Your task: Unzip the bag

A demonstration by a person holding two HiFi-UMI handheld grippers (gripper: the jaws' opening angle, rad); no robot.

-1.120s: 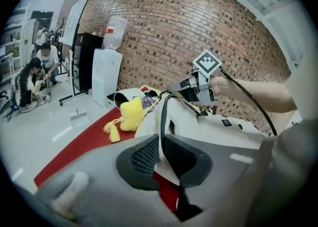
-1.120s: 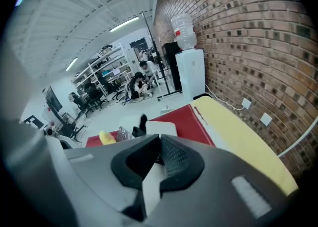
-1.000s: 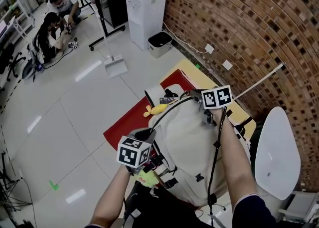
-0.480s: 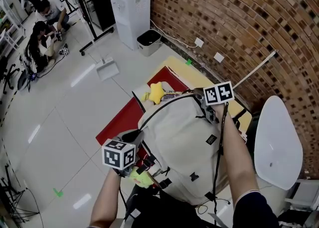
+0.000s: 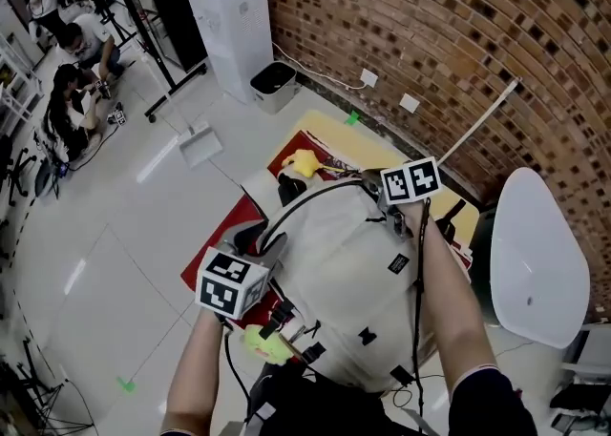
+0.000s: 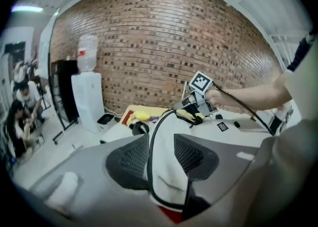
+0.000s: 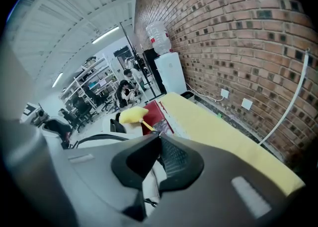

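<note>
The big cream bag (image 5: 344,291) lies across the counter (image 5: 339,134), right in front of the person, and it covers most of a red mat (image 5: 232,227).

The left tongs (image 6: 161,144) are wide. They have just been opening. The black edge (image 5: 315,194) of the bag's flap stands between them, but the pads do not squeeze it. The right tongs (image 7: 159,139) are pressed almost together at the top of the bag. They may be pinching the zip tab, but it is too small to see.

To do this step well, I think the left tongs need a firm bite on the cloth close to the zip, so the bag stays tight. Then the right tongs can pull along the curve of the zip, slow and smooth. A loose bag may bunch up and jam the zip.

A brick wall (image 5: 458,33) runs behind the counter. The floor (image 5: 115,205) is pale and shiny. The counter top is yellow. A white chair (image 5: 530,253) stands on the right. A tall white water machine (image 5: 234,33) stands by the wall, with a small bin (image 5: 272,86) just beside it. A yellow toy (image 5: 304,162) lies at the far end of the bag.
</note>
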